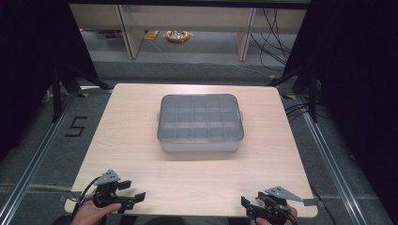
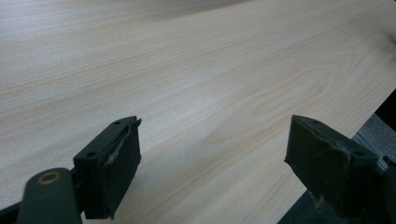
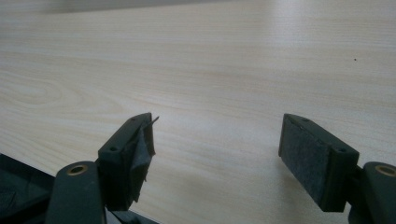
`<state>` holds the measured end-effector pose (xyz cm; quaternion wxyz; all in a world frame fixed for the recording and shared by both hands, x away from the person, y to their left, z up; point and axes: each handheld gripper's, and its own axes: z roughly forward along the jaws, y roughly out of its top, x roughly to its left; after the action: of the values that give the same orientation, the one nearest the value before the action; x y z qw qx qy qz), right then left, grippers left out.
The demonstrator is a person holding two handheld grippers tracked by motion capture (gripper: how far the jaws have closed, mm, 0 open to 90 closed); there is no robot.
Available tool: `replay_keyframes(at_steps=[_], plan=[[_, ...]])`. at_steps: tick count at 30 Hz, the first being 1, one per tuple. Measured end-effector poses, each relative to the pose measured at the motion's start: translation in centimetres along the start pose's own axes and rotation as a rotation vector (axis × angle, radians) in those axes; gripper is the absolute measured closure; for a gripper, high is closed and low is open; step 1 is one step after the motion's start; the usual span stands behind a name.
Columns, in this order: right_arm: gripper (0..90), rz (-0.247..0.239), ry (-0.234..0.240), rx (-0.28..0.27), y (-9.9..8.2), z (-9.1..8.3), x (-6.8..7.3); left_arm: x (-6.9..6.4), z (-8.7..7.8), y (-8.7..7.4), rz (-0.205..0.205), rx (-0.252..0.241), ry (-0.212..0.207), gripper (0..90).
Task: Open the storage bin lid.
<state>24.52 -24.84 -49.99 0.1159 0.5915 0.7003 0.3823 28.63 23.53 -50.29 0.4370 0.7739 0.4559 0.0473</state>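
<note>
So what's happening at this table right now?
A person holds a gripper in each hand at the near edge of the table. The left gripper and the right gripper both rest there with jaws open, gripping nothing. A closed grey box with divided compartments sits at the middle of the table, well away from both grippers. Nothing is being handled yet.

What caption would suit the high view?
Closed grey compartment box mid-table; left gripper and right gripper open at near edge.
</note>
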Motion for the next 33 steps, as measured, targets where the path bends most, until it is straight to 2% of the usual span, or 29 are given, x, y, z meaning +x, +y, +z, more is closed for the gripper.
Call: replay_keyframes(at_steps=[2,3,4,5,8,10,12,13,14,15,16,18,19,20,21,22,24,26,27,28,29,30,31,32,33], plan=[[27.5,0.011,0.004,-0.003,0.0,0.1,-0.1,-0.1,0.1,-0.1,-0.007,-0.001,-0.004,17.5],[27.5,0.017,0.018,-0.022,-0.1,0.2,-0.1,-0.1,0.1,0.0,-0.002,-0.001,0.001,17.5],[27.5,-0.026,0.022,-0.033,0.0,0.3,-0.6,-0.1,0.1,0.0,-0.004,-0.01,-0.002,17.5],[27.6,-0.022,0.006,-0.025,0.1,0.2,-0.6,-0.1,0.1,0.0,-0.004,-0.011,-0.002,17.6],[27.6,-0.012,-0.003,-0.039,0.1,0.1,-0.8,-0.1,0.1,0.0,-0.006,-0.015,-0.002,17.6],[27.6,-0.001,0.016,-0.06,0.2,0.1,-1.0,0.0,0.1,0.0,-0.005,-0.017,0.002,17.6],[27.6,-0.004,-0.014,-0.068,0.3,0.1,-1.0,-0.1,0.1,0.0,-0.008,-0.022,0.0,17.6],[27.6,0.054,0.006,-0.076,0.2,0.0,-0.6,-0.1,0.1,0.0,-0.005,-0.019,0.001,17.6],[27.7,0.055,-0.006,-0.078,0.3,0.0,-0.6,-0.1,0.1,0.0,-0.005,-0.019,0.001,17.6],[27.8,-0.007,-0.027,-0.073,0.4,-0.1,-1.0,0.0,0.1,0.1,-0.005,-0.02,0.001,17.6],[27.9,-0.015,-0.021,-0.094,0.5,0.2,-1.1,-0.1,0.1,0.1,-0.01,-0.025,0.0,17.6],[28.0,-0.014,-0.015,-0.097,0.5,0.2,-1.0,-0.1,0.1,0.2,-0.011,-0.026,0.0,17.6],[28.2,0.038,-0.025,-0.077,0.6,0.2,-0.6,-0.1,0.2,0.2,-0.015,-0.026,-0.003,17.6],[28.3,-0.012,-0.029,-0.097,0.7,0.5,-1.0,-0.1,0.2,0.2,-0.018,-0.027,-0.001,17.6],[28.6,0.035,-0.022,-0.079,0.7,0.4,-0.6,-0.1,0.2,0.2,-0.019,-0.028,-0.001,17.6],[28.6,-0.014,-0.01,-0.1,0.9,0.5,-1.0,-0.1,0.2,0.2,-0.018,-0.029,-0.004,17.6],[28.6,-0.015,-0.033,-0.103,1.0,0.7,-0.9,-0.1,0.2,0.3,-0.017,-0.029,-0.009,17.6],[28.6,-0.023,-0.006,-0.115,1.1,1.0,-1.0,-0.1,0.2,0.3,-0.017,-0.033,-0.01,17.6],[28.6,0.014,-0.009,-0.111,1.1,1.1,-0.8,-0.1,0.2,0.4,-0.017,-0.031,-0.011,17.6],[28.7,0.001,-0.016,-0.114,1.3,1.2,-1.0,-0.1,0.3,0.4,-0.021,-0.032,-0.012,17.6],[28.6,0.033,-0.014,-0.096,1.4,1.0,-0.7,-0.1,0.3,0.4,-0.025,-0.032,-0.012,17.6],[28.6,-0.02,-0.007,-0.138,1.6,1.3,-1.3,-0.1,0.3,0.5,-0.028,-0.036,-0.014,17.6],[28.7,0.024,-0.016,-0.117,1.6,1.1,-1.1,-0.1,0.4,0.5,-0.032,-0.039,-0.015,17.6],[28.6,0.0,-0.008,-0.141,1.7,1.4,-1.4,0.0,0.4,0.5,-0.027,-0.037,-0.015,17.6],[28.6,0.008,-0.006,-0.141,1.8,1.4,-1.6,0.0,0.4,0.5,-0.027,-0.037,-0.015,17.6]])
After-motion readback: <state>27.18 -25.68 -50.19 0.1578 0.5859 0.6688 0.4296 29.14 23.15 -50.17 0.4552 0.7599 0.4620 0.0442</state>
